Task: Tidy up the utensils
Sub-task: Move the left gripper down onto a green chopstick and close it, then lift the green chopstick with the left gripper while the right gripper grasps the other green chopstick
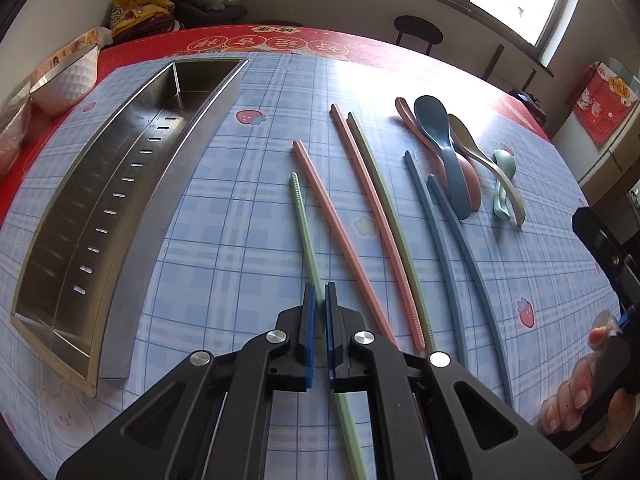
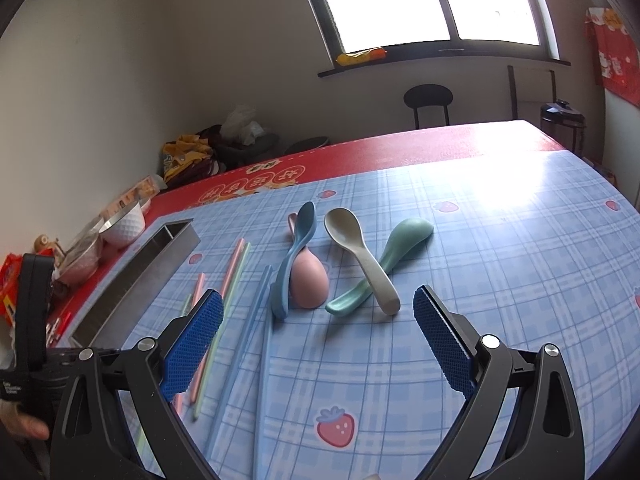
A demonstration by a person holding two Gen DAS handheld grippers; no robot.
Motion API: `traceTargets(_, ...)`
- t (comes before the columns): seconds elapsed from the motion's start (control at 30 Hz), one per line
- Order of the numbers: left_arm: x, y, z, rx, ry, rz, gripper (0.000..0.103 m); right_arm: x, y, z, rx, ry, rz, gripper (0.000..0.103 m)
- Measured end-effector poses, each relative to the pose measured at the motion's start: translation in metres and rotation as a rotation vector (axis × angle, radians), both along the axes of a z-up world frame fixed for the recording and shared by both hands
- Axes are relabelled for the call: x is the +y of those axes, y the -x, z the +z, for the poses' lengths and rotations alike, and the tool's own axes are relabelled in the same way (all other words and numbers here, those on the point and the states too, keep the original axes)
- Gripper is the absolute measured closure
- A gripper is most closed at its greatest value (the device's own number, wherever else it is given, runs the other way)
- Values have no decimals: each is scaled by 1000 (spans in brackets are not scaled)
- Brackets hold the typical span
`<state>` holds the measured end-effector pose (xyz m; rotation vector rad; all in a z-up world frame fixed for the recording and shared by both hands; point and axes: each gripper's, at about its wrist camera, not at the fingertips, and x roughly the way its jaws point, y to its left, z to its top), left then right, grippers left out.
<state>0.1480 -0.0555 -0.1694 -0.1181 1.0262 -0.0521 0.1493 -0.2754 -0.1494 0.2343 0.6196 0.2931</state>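
My left gripper (image 1: 320, 300) fingers clamped on green chopstick (image 1: 305, 224), mid-worktop, beside steel tray (image 1: 120, 248). Grip near one end: risk stick pivots, slips, knocks pink chopstick (image 1: 340, 236). Right gripper (image 2: 318, 344) fingers wide, empty.

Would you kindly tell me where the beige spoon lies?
In the right wrist view the beige spoon lies bowl up across the green spoon, right of the pink spoon.

— How does the right gripper (image 2: 318, 340) stand?
— Jaws wide apart, nothing between them, above the checked worktop (image 2: 500, 280).
— And ahead?
— Four spoons (image 2: 344, 260) overlapping; chopsticks (image 2: 256, 312) to their left.
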Motion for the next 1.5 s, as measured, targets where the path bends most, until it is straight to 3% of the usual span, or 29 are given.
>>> traceTargets(0.1, -2, 11, 0, -13, -35, -14, 93, 1, 0, -1, 1, 5, 7, 10)
traceTargets(0.4, -10, 32, -1, 0, -46, -66, 86, 1, 0, -2, 6, 1, 5, 10)
traceTargets(0.67, -21, 52, -2, -6, -95, -85, 86, 1, 0, -3, 4, -2, 6, 10)
traceTargets(1.07, -26, 62, -5, -85, -143, -85, 85, 2, 1, -4, 9, -8, 25, 10)
traceTargets(1.23, -17, 58, -4, -84, -99, -77, 97, 6, -1, -6, 12, -20, 63, 11)
traceTargets(1.47, -6, 59, -3, -90, -41, -69, 97, 14, 0, -7, 6, -9, 106, 11)
traceTargets(1.5, -3, 60, -1, -95, -32, -66, 97, 15, -1, -8, 9, -9, 110, 15)
